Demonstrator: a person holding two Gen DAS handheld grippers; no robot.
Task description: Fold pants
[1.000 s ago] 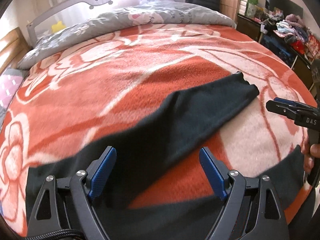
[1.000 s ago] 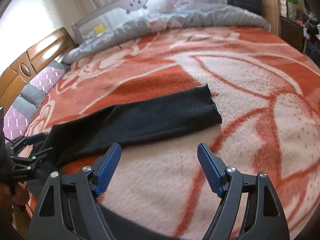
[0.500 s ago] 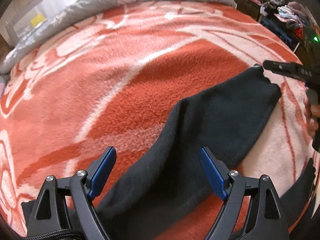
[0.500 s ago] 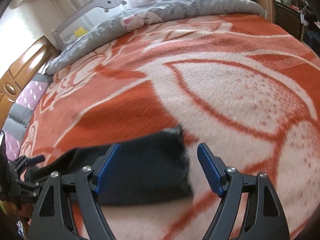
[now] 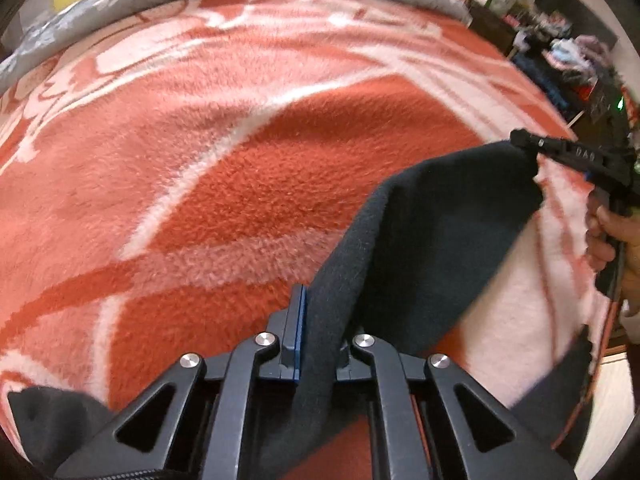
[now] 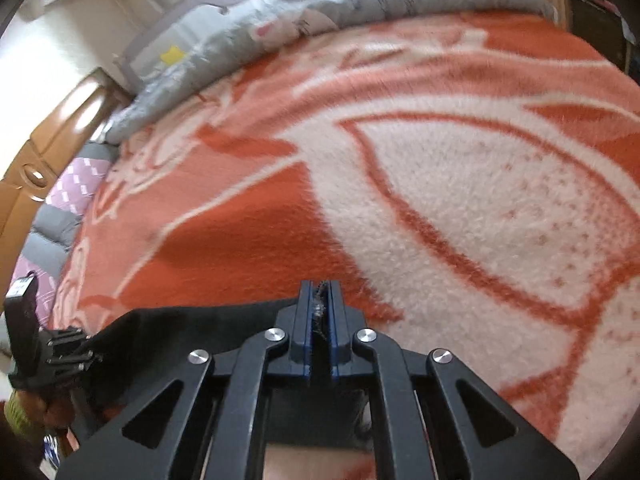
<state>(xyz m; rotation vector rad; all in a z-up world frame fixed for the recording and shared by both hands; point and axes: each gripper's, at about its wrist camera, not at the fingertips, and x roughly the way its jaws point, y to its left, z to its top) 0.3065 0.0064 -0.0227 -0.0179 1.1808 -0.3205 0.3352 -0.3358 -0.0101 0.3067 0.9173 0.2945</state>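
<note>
- The left gripper [image 5: 316,330] is clamped on the pants [image 5: 440,232]: a thick bunch of dark cloth fills the gap between its blue pads, so the jaws sit close together with only the fabric between them.
- The right gripper [image 6: 320,312] is pinched tight on a thin, frayed edge of the pants [image 6: 192,336]; its two pads are nearly touching.
- From the left wrist view, the right gripper [image 5: 524,140] shows at the far end of the cloth, its tip at the top corner, and the leg stretches between the two grippers, raised above the blanket [image 5: 240,160].
- More dark fabric lies at the bottom left and bottom right of that view, along the near edge of the bed.
- Hidden or unclear: the left gripper's right pad is covered by cloth; the waistband and full shape of the pants are cut off by the frame edges.
- In the right wrist view, the left gripper [image 6: 60,352] is blurred at the left edge, against the cloth.
- A grey quilt [image 6: 360,4] lies at the far end of the bed.
</note>
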